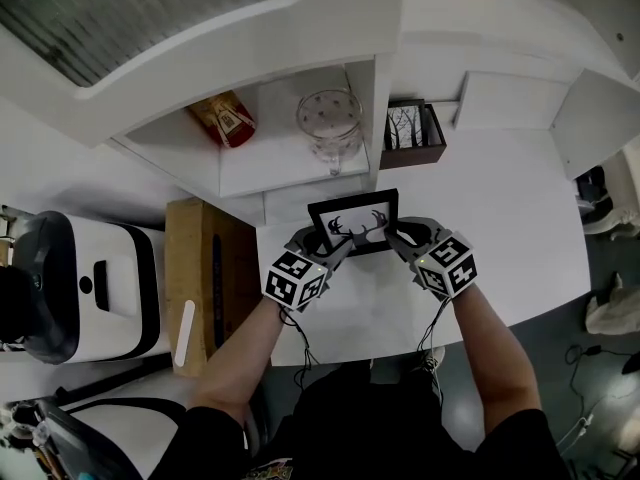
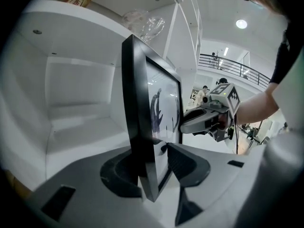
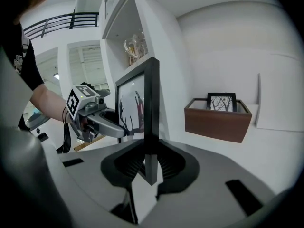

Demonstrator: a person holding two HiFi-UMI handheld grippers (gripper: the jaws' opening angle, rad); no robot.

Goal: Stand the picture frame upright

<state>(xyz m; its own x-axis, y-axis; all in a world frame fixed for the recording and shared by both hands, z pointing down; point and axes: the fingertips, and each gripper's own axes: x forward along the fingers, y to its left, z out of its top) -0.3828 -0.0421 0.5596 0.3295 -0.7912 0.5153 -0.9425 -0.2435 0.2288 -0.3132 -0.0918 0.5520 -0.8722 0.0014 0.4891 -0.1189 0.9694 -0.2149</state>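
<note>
The black rectangular picture frame with the antlered-deer print (image 1: 353,222) is up on edge, face toward the person. Both gripper views show its thin dark side running straight up. So the raising looks largely done. What's left, I'd judge, is settling it on its own support and letting go.

It sits toward the far left corner of the white table (image 1: 500,218), just in front of the white shelf unit (image 1: 300,163). Whether its bottom edge rests on the table yet, I can't quite tell from above.

The left gripper (image 1: 335,245) is clamped on the frame's left edge, with a pad on the front and another behind. The right gripper (image 1: 400,236) pinches the right edge squarely.

The frame itself has a slim black moulding and a glossy front, with a dark stag silhouette on a white ground.
</note>
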